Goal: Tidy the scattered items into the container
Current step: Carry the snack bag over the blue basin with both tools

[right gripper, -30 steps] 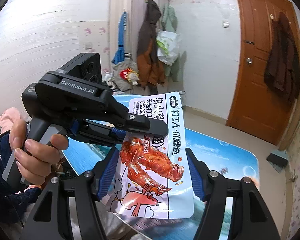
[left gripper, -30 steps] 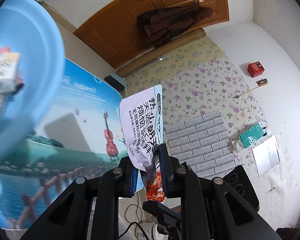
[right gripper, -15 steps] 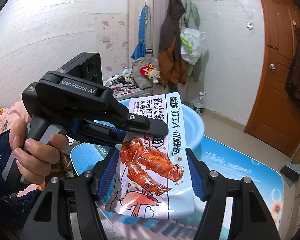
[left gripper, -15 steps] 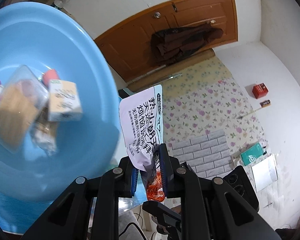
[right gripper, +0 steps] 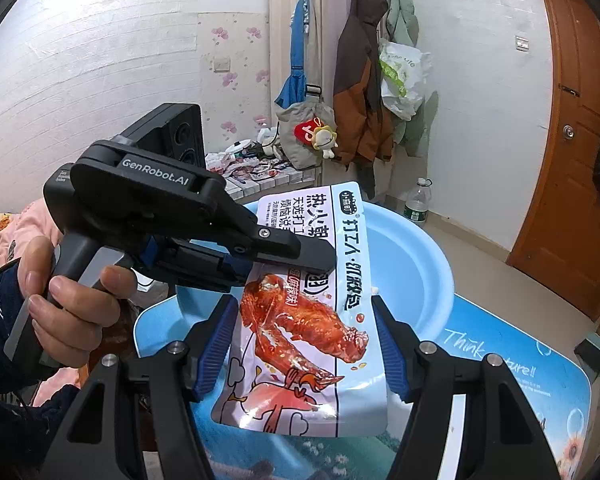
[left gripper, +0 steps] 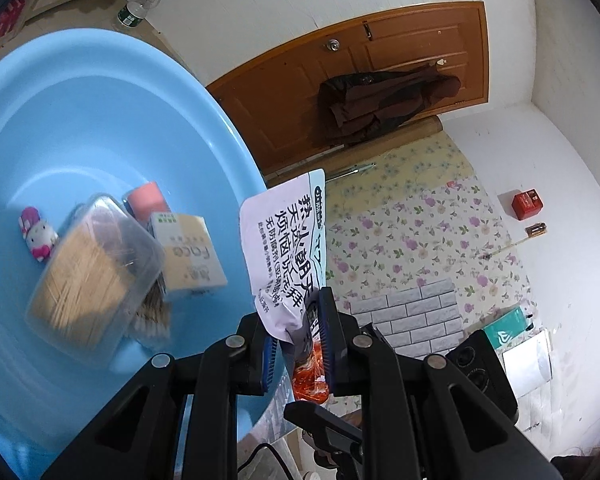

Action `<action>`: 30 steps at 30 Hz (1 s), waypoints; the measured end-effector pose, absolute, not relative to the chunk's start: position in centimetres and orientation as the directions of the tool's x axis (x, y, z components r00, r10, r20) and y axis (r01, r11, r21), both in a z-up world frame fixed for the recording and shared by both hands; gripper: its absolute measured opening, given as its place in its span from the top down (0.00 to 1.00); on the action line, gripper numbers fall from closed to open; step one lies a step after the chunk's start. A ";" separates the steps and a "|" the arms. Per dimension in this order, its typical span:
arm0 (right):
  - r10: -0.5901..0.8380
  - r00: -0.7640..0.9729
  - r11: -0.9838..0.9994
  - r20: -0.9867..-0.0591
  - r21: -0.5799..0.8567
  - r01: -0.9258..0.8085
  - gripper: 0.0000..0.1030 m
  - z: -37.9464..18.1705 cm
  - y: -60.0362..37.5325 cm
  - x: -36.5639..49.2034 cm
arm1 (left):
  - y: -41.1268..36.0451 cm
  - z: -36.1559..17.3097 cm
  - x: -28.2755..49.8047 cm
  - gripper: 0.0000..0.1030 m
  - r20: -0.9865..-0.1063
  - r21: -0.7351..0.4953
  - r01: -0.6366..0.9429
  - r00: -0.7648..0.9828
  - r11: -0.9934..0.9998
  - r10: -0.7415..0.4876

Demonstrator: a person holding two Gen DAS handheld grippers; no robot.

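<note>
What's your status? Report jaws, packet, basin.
Left gripper shut on snack packet. Right gripper jaws flank it; contact unclear. Blue basin close, nothing blocking.

The basin (left gripper: 100, 128) is light blue. The snack pouch (right gripper: 312, 320) is white and pale blue with red-orange chicken artwork. A small toy (left gripper: 38, 234), somewhat blurred, looks pink and white. The door (left gripper: 380, 80) is orange-brown.

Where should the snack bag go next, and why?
Probably a little further over the blue tub, then let go. The left claw is shut on the snack bag, which hangs by the tub's rim rather than over its middle. A toy, a box and a clear tub of sticks already lie inside. The right claw stands open around the bag, apparently not pinching it.
</note>
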State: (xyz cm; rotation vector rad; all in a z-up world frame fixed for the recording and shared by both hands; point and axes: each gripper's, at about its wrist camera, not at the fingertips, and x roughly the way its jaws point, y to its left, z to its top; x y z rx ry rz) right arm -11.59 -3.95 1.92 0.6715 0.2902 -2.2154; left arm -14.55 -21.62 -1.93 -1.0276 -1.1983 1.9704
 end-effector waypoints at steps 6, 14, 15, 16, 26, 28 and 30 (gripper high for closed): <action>-0.626 -0.548 -0.664 -0.554 0.010 0.748 0.35 2.0 -4.1 -12.0 | -22.1 -1.9 -15.3 0.83 -0.306 -0.908 -0.095 -0.513 -0.408 0.802; -0.623 -0.546 -0.670 -0.561 0.021 0.742 0.35 1.2 -3.6 -11.6 | -22.3 -1.9 -16.9 0.82 -0.340 -0.898 -0.073 -0.509 -0.433 0.791; -0.622 -0.545 -0.671 -0.562 0.023 0.741 0.35 1.1 -3.7 -11.8 | -22.3 -1.9 -17.2 0.82 -0.344 -0.898 -0.068 -0.506 -0.434 0.791; -0.621 -0.545 -0.672 -0.563 0.024 0.740 0.35 1.0 -3.7 -12.0 | -22.4 -2.0 -17.6 0.82 -0.350 -0.898 -0.061 -0.503 -0.436 0.790; -0.615 -0.527 -0.694 -0.586 0.085 0.715 0.35 -0.4 -3.0 -13.5 | -22.4 -3.0 -20.0 0.81 -0.418 -0.873 -0.019 -0.489 -0.488 0.766; -0.612 -0.528 -0.698 -0.589 0.087 0.711 0.35 -0.5 -2.9 -13.6 | -22.3 -3.2 -20.2 0.81 -0.421 -0.872 -0.014 -0.487 -0.489 0.765; -0.608 -0.526 -0.701 -0.595 0.092 0.707 0.35 -0.7 -2.7 -13.5 | -22.2 -3.3 -20.3 0.80 -0.430 -0.867 -0.012 -0.486 -0.498 0.760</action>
